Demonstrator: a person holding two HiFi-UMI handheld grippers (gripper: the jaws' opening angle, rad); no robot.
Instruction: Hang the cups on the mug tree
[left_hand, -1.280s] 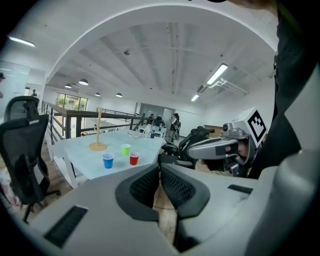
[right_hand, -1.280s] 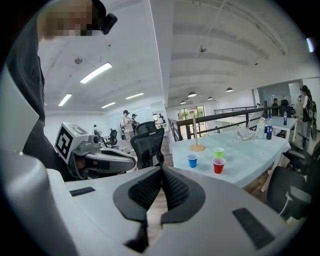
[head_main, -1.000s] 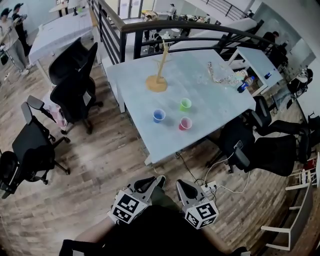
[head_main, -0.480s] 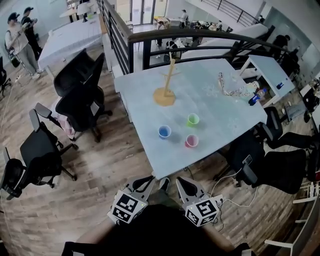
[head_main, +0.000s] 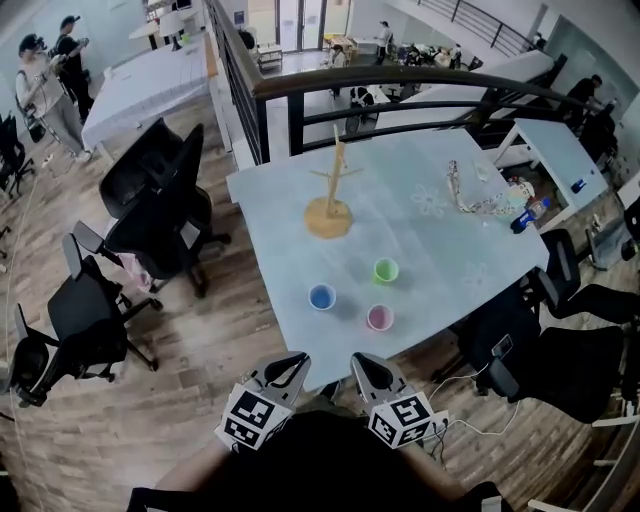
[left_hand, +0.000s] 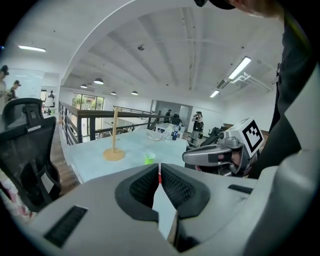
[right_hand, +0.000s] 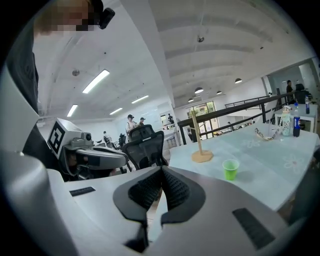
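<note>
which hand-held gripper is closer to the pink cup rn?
Right. The right hand-held gripper sits just short of the table edge, almost directly below the pink cup in the head view; the left hand-held gripper is farther left, nearer the blue cup.

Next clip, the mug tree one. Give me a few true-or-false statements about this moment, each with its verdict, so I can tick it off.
1. Three cups stand on the table: a blue cup, a green cup and a pink cup. True.
2. One cup already hangs on the mug tree. False: its pegs are bare and all three cups stand on the table.
3. The left hand-held gripper holds the blue cup. False: its jaws are shut on nothing, short of the table's near edge.
4. The green cup stands nearer the mug tree than the pink cup does. True.
5. The right hand-held gripper has its jaws wide apart. False: they are together, with nothing between them.
</note>
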